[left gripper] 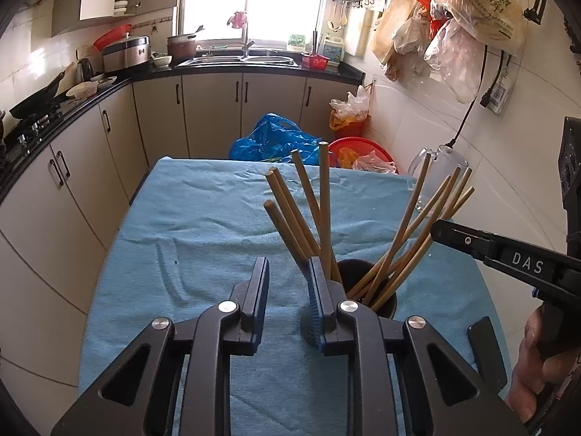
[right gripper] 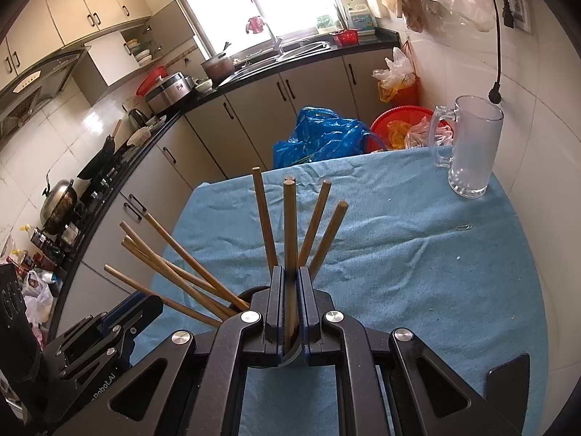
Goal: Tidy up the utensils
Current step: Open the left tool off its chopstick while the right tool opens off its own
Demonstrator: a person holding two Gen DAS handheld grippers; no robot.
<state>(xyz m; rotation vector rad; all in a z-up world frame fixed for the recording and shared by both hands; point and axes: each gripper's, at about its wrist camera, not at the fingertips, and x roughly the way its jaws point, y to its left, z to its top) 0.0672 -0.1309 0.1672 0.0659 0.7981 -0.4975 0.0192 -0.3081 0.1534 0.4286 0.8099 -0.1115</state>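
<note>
Chopsticks (left gripper: pixel 395 250) fan out of the dark round holder (left gripper: pixel 385 301) standing on our blue towel (left gripper: pixel 203 218), and that is where the task's things sit. Our left gripper (left gripper: pixel 287 272) has its jaws parted with nothing between them, its right finger just beside the holder's rim. Our right gripper (right gripper: pixel 289 279) is clamped on one upright chopstick (right gripper: pixel 289 225) above the holder. On the right gripper's arm, seen from the left wrist, we read "DAS" (left gripper: pixel 527 267); on the left gripper's body, seen from the right wrist, "obot.AI" (right gripper: pixel 103 387). Farther out stands a clear glass mug (right gripper: pixel 472 145) at the towel's far corner. A hanging plastic bag (left gripper: pixel 483 3) carries green characters we cannot read.
</note>
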